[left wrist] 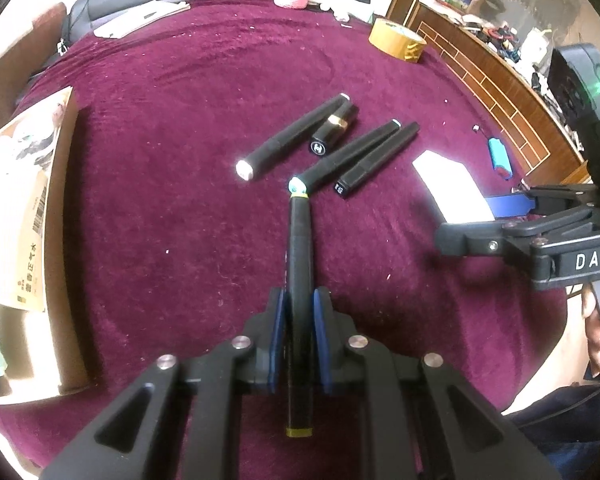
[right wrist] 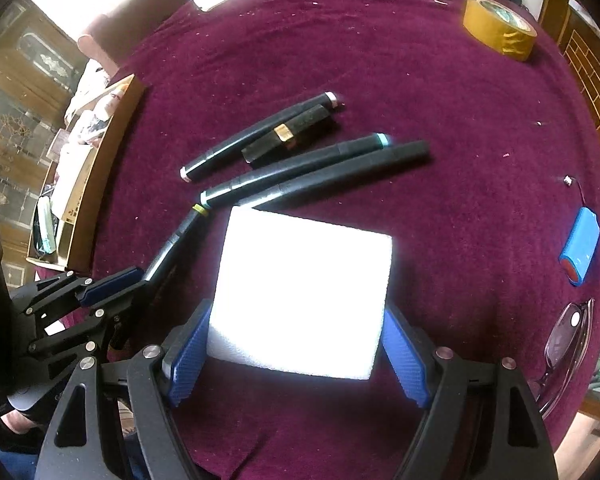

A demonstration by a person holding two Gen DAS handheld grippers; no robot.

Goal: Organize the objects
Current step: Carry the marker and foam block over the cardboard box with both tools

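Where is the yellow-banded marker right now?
Clamped in the left gripper, the yellow-banded marker points forward, its tip beside the teal-capped marker.

table's got a fuzzy maroon velvety cloth (left wrist: pixel 180 128), markers (left wrist: pixel 356 152) look like matt black plastic, tape roll (right wrist: pixel 500 32) is glossy (cardboard box (left wrist: pixel 32 216) plain matt)

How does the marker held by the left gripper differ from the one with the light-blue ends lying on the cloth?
The yellow-banded marker is clamped in the left gripper; the blue-ended marker lies free beside another. End bands differ: yellow against light blue. Their ends nearly meet. Both have long black bodies.
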